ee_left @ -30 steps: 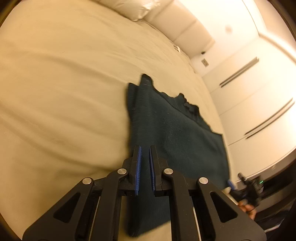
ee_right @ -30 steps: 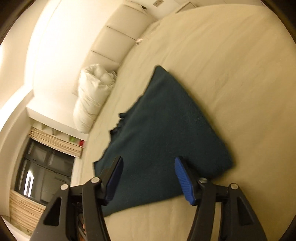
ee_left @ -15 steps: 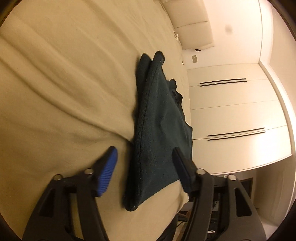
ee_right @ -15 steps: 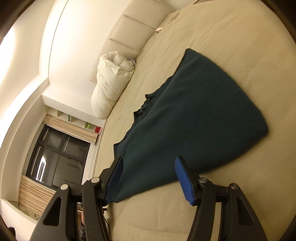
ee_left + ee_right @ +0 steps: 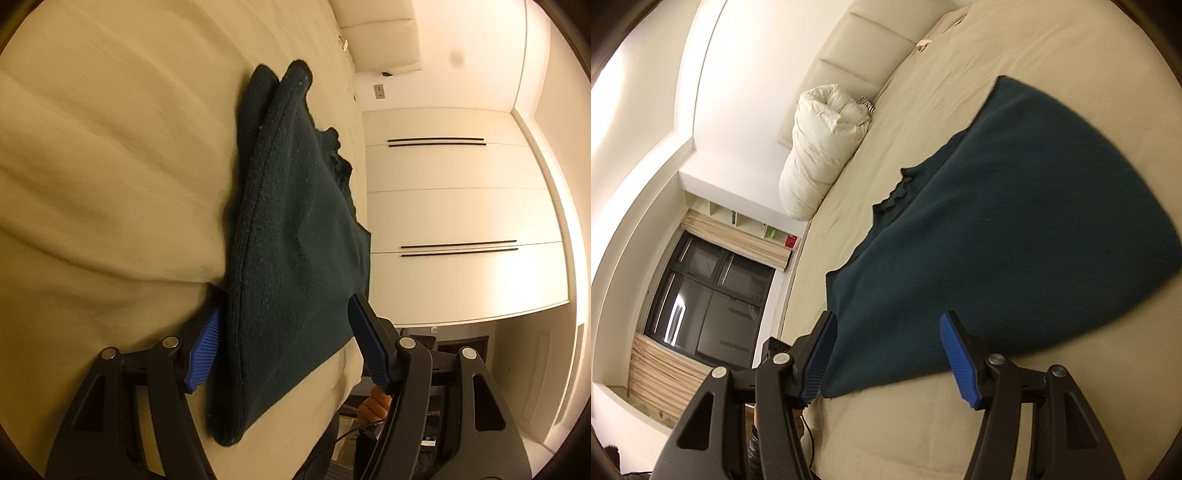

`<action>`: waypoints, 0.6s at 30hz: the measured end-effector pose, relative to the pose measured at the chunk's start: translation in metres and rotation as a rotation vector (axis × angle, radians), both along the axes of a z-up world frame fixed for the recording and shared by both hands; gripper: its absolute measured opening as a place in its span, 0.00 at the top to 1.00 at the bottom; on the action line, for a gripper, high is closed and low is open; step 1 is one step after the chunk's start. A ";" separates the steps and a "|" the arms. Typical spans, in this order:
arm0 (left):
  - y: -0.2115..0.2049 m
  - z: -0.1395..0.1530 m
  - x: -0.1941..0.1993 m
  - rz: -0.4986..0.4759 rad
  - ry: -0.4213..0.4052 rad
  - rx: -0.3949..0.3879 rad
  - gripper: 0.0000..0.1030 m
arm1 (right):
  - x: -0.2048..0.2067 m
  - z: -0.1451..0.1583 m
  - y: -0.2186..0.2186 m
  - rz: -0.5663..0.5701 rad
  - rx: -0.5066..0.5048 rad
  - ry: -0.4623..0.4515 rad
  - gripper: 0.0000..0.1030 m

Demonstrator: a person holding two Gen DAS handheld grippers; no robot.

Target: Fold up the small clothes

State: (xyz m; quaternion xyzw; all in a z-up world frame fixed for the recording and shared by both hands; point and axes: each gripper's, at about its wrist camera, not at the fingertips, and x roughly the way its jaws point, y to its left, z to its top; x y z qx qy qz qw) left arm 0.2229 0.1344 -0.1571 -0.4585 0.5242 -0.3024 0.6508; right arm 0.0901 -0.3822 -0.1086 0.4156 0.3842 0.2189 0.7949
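A dark teal knit garment (image 5: 295, 236) lies folded on the beige bed; it also shows in the right wrist view (image 5: 1008, 229). My left gripper (image 5: 286, 336) is open, its jaws straddling the folded edge, with one blue pad (image 5: 203, 347) low against the bed beside the fold. My right gripper (image 5: 890, 354) is open over the garment's near corner, with cloth lying between the blue pads (image 5: 956, 358). Neither grips the cloth.
The beige bed (image 5: 92, 166) fills most of both views. A rolled white duvet (image 5: 820, 147) lies by the padded headboard (image 5: 864, 44). White wardrobe doors (image 5: 454, 206) stand past the bed edge. A dark window (image 5: 701, 295) is at the left.
My left gripper opened from shut, tilted sideways and moved in onto the folded edge. My right gripper stayed open and moved closer to the garment's near corner.
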 end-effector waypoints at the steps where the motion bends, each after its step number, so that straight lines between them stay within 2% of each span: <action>1: -0.002 -0.001 0.002 -0.004 0.007 -0.002 0.37 | 0.003 0.001 0.004 0.009 0.000 -0.002 0.40; 10: 0.005 -0.007 0.003 0.028 0.081 -0.035 0.39 | 0.044 0.008 0.067 0.151 -0.039 -0.008 0.40; 12: 0.008 -0.007 0.000 0.045 0.078 -0.032 0.45 | 0.055 0.008 0.083 0.183 -0.050 -0.006 0.40; 14: 0.013 -0.009 -0.006 0.071 0.080 -0.037 0.64 | 0.066 0.008 0.100 0.216 -0.068 -0.002 0.40; 16: 0.018 -0.016 -0.012 0.101 0.096 -0.053 0.78 | 0.076 0.007 0.118 0.255 -0.088 0.005 0.40; 18: 0.022 -0.023 -0.017 0.114 0.106 -0.087 0.81 | 0.084 0.002 0.130 0.273 -0.103 0.022 0.40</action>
